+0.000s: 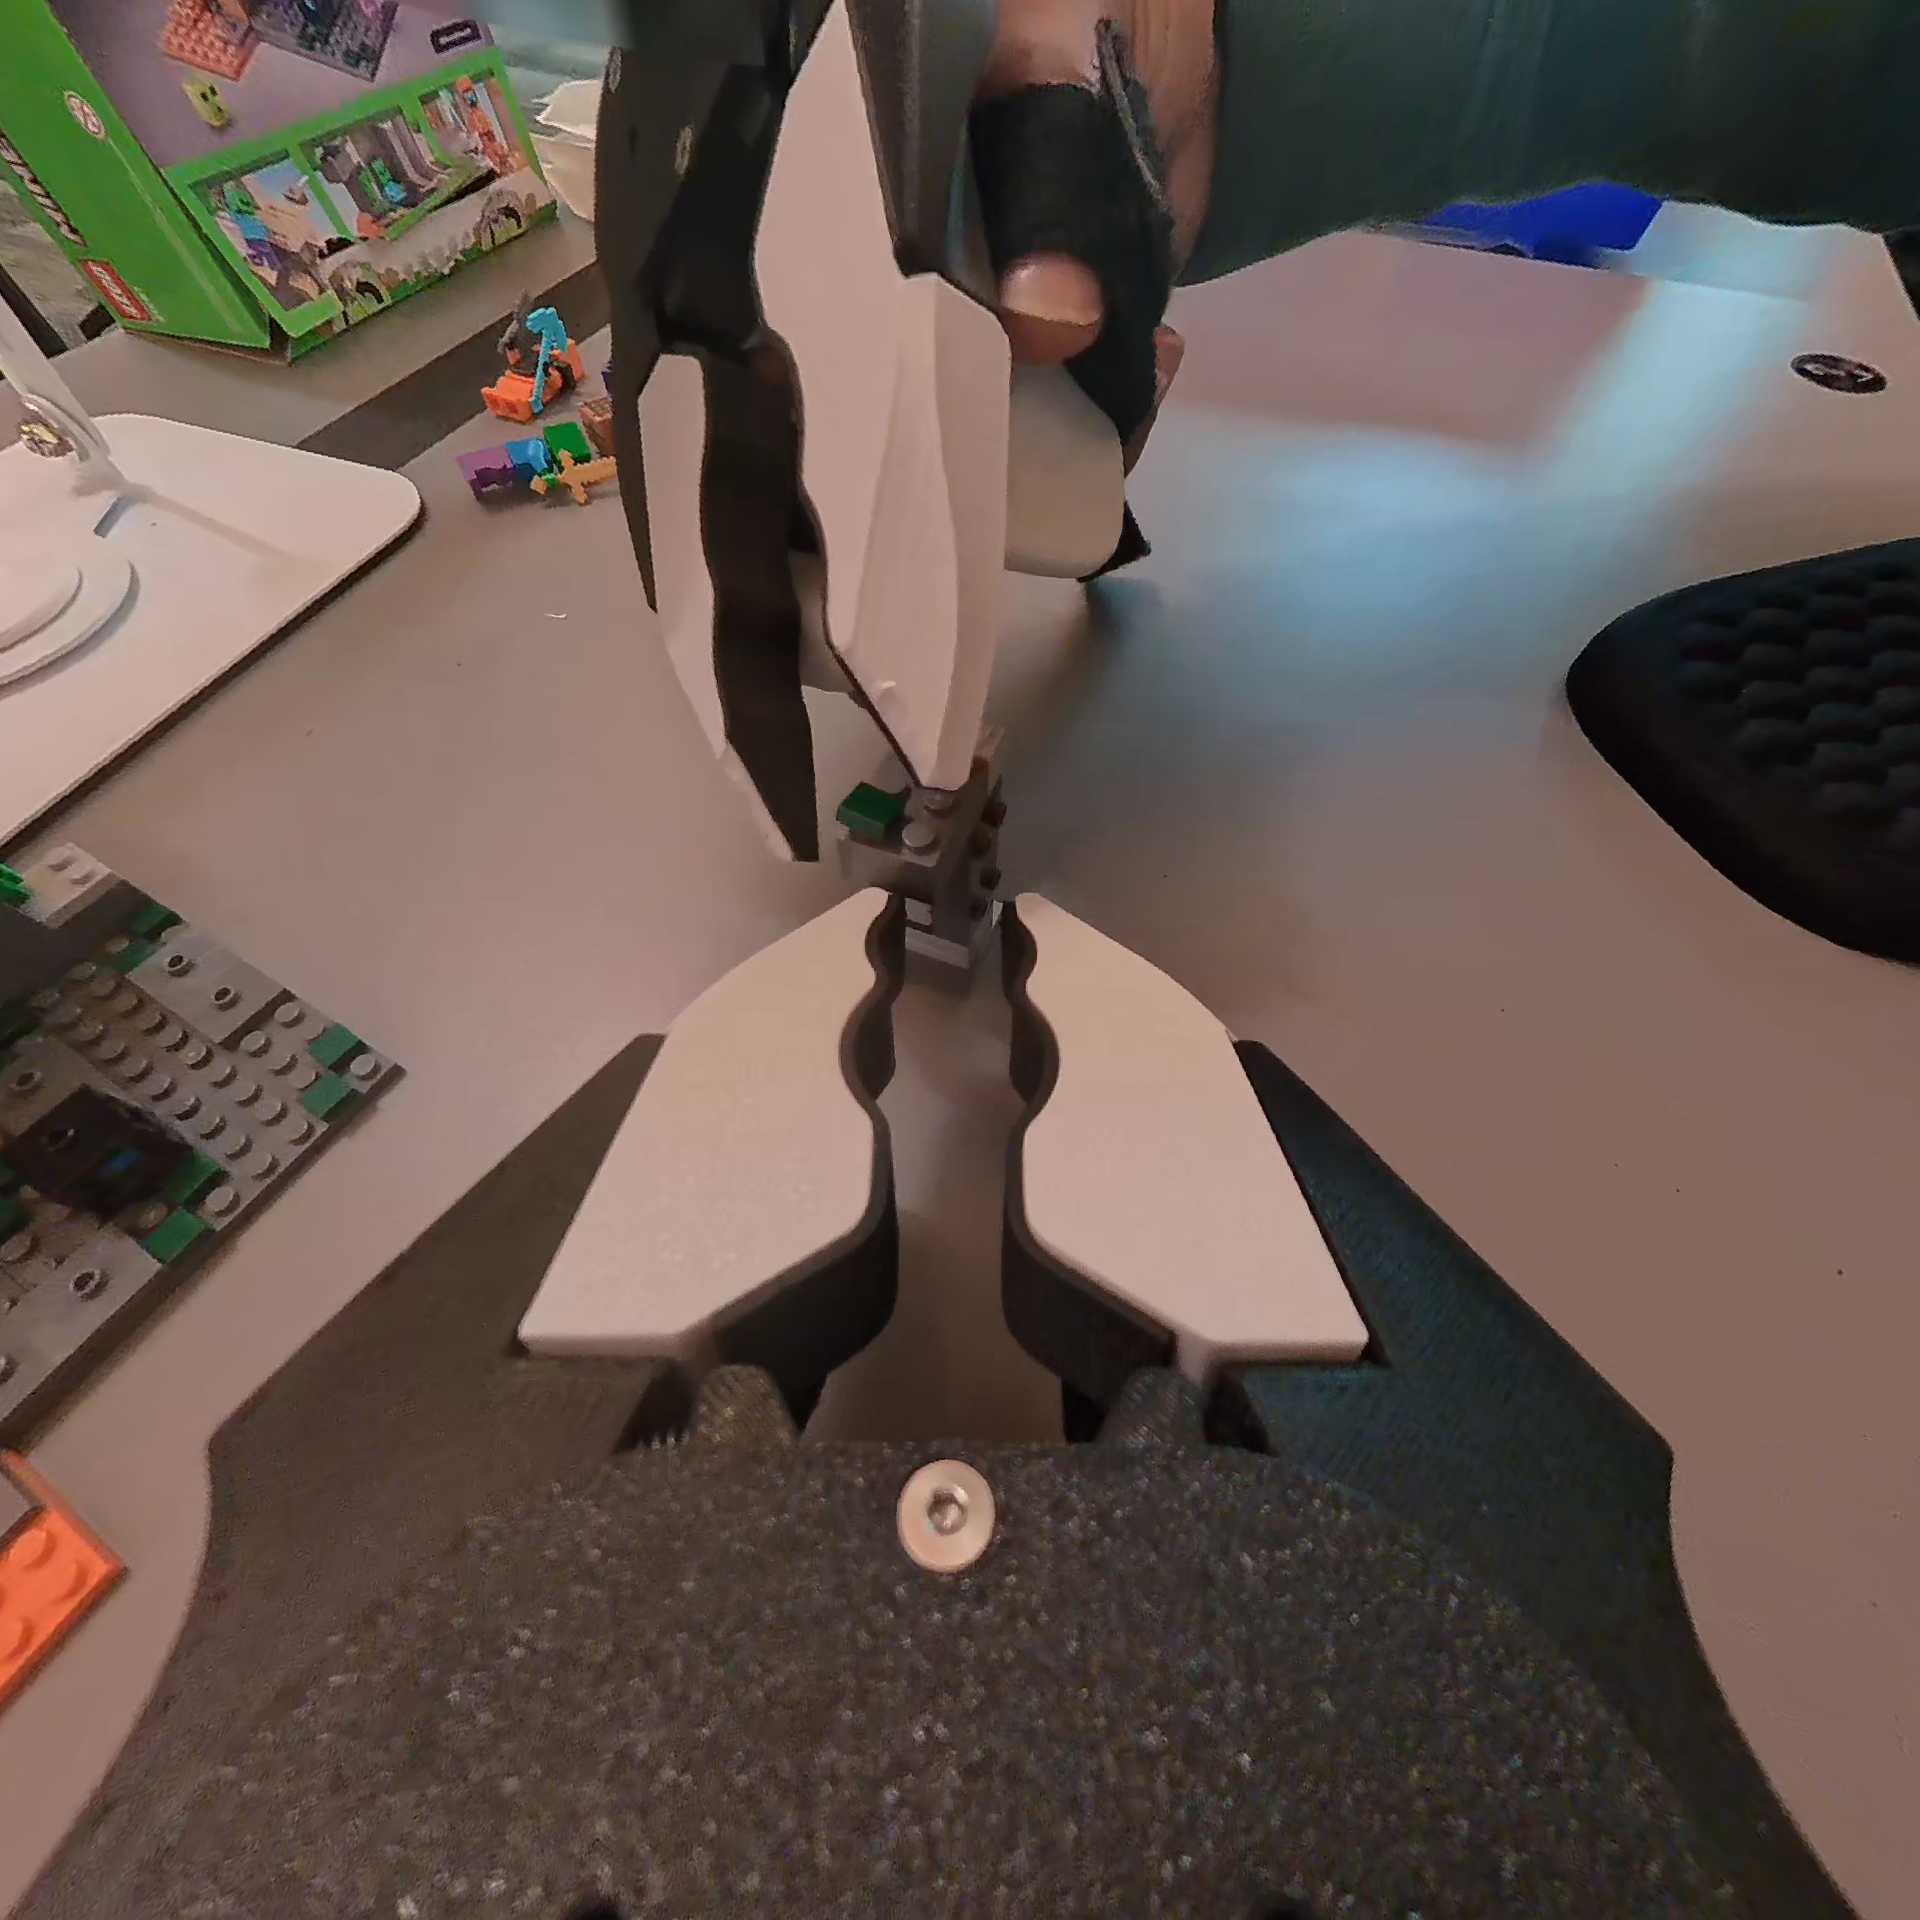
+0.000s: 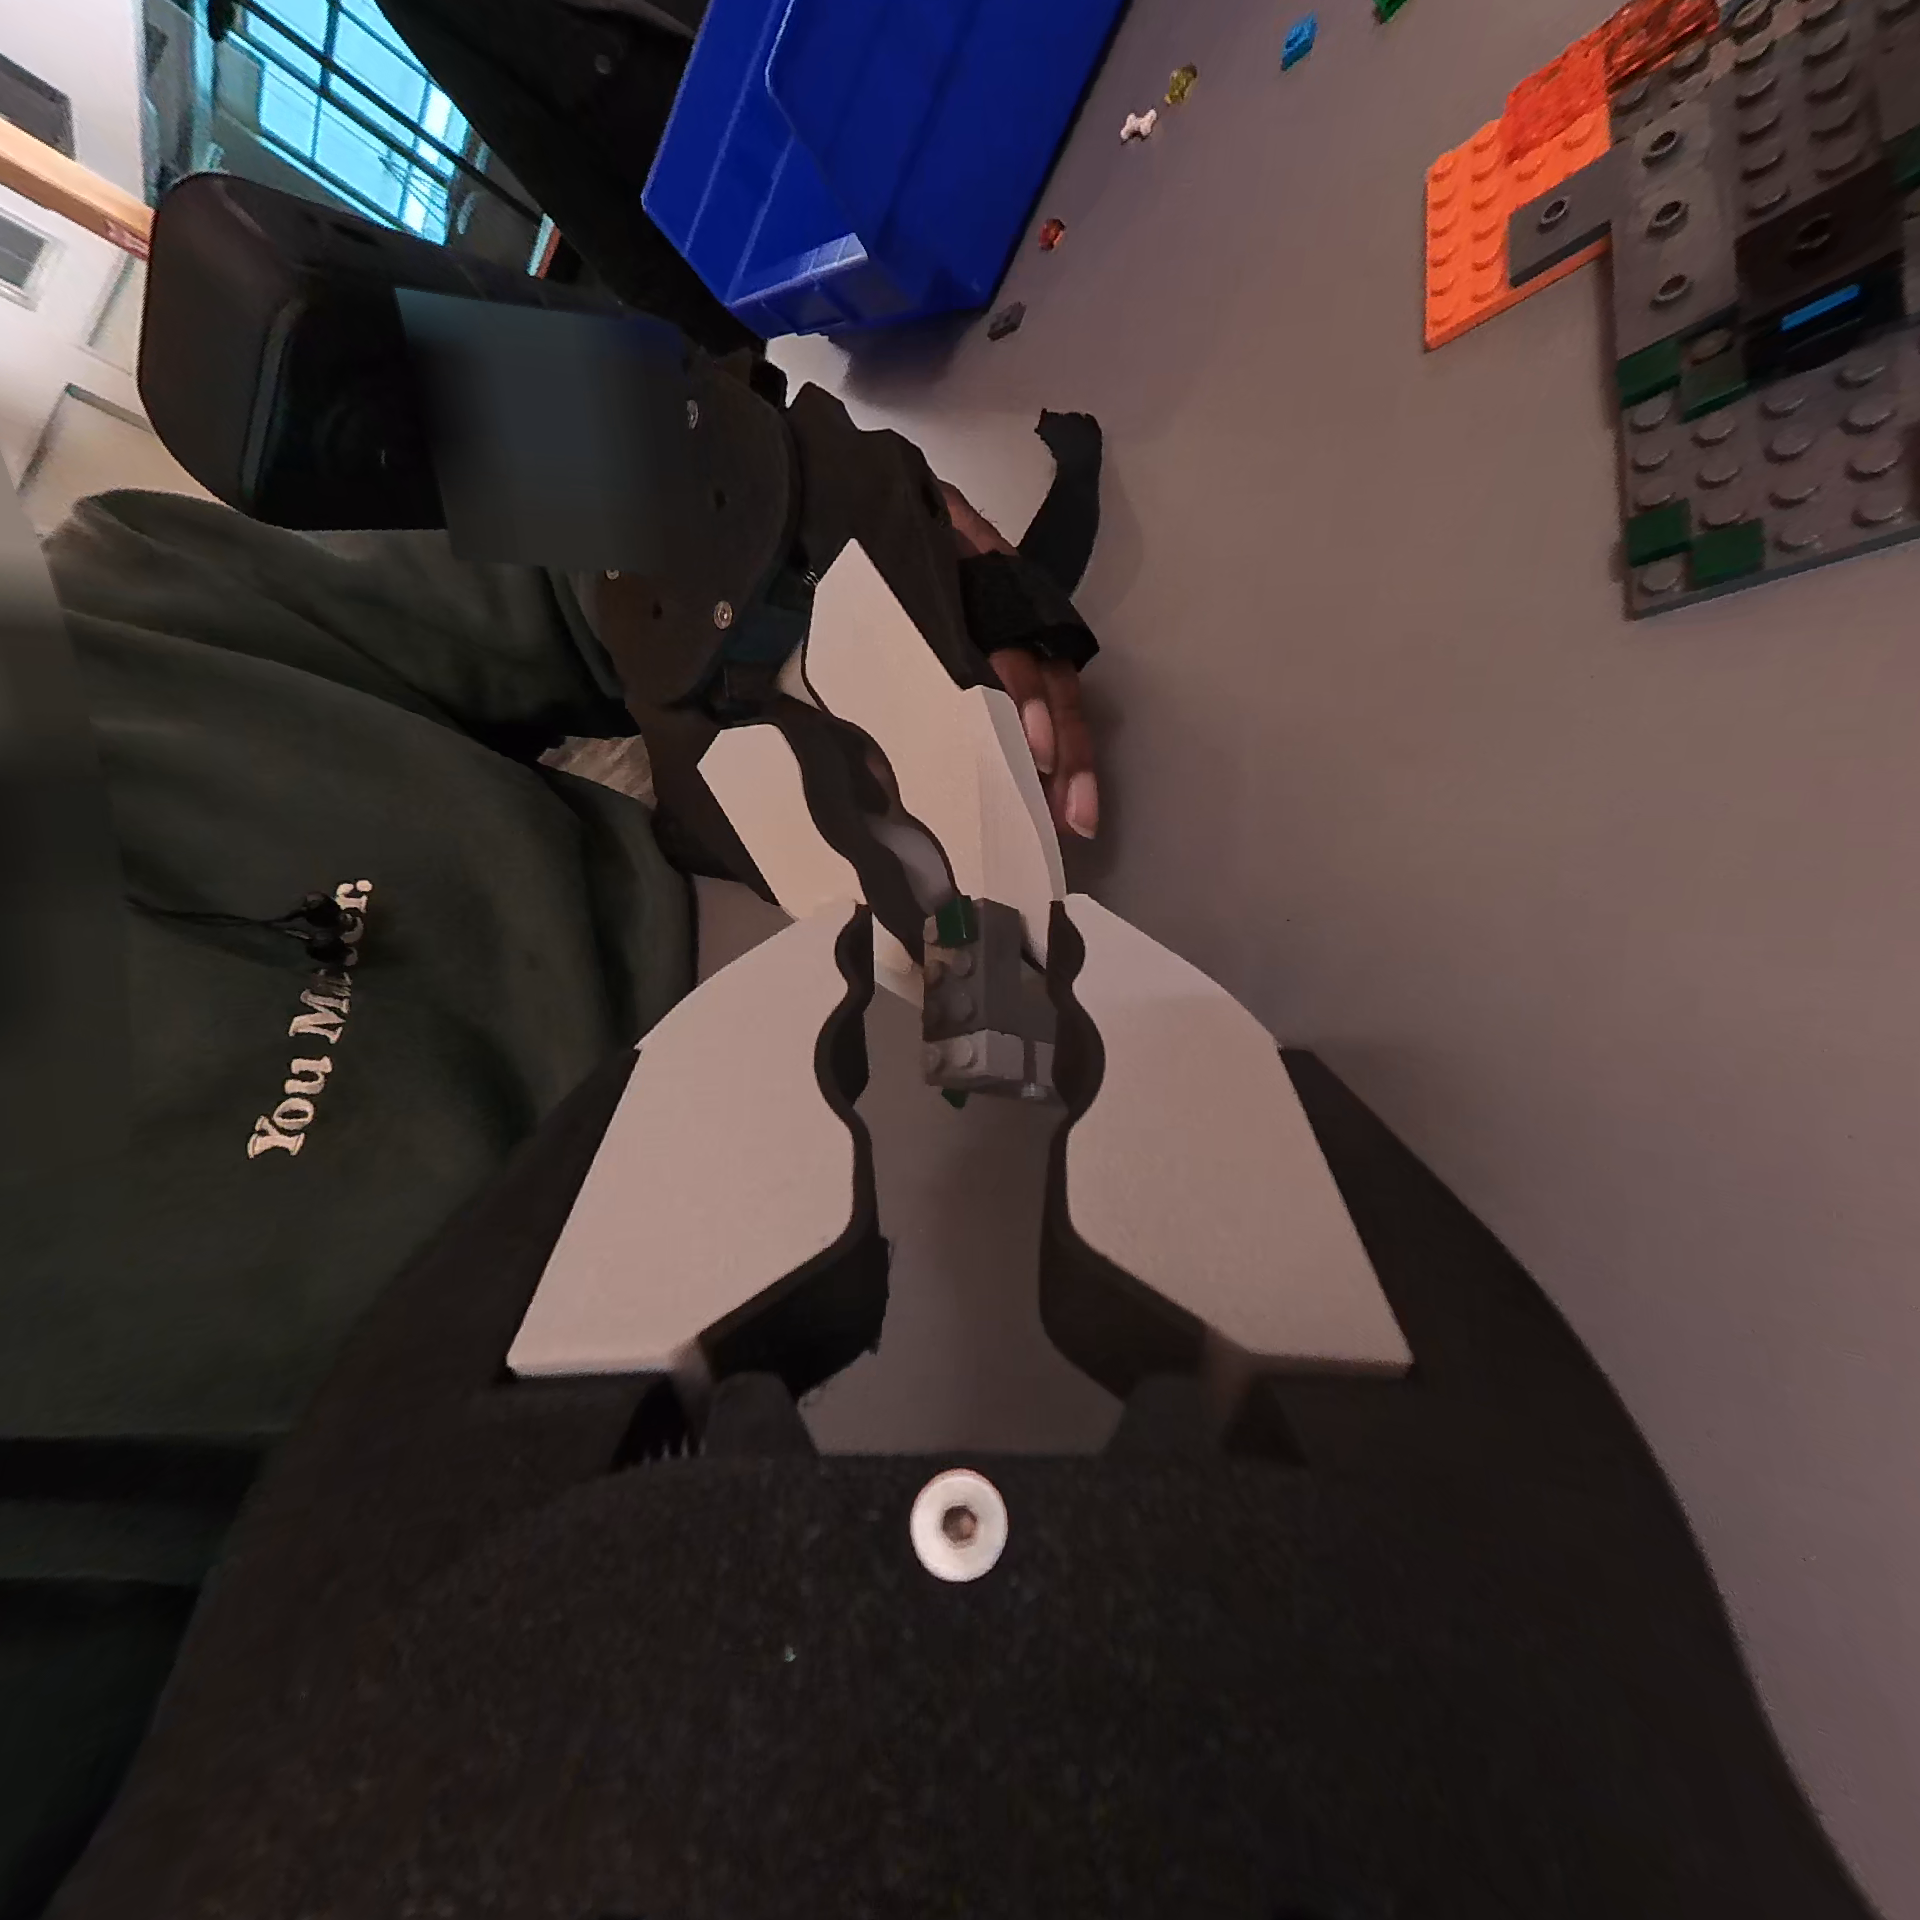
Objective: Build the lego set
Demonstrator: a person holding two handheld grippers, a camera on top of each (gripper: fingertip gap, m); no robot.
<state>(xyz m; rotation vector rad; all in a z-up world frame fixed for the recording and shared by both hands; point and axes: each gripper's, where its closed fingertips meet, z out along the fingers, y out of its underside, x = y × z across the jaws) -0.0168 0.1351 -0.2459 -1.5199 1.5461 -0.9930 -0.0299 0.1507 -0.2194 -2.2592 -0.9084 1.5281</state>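
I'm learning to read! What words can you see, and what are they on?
I won't copy the writing, only where it is.
Green box: printed words and logos, some blurred.
Dark green sweatshirt: one short line of pale letters.
Brick plate: none visible.

Bare table (image 1: 1351, 727) lies open at three o'clock; studded baseplate (image 1: 156, 1091) blocks nine, green box (image 1: 260, 187) eleven.

The left gripper (image 1: 948, 914) points to 12 o'clock, its white fingers (image 1: 727, 1132) pinched close at the tips. The right gripper (image 1: 894, 821) comes down from 12 o'clock to meet it, tips almost touching. A hand (image 1: 1081, 260) in a black strap holds it.
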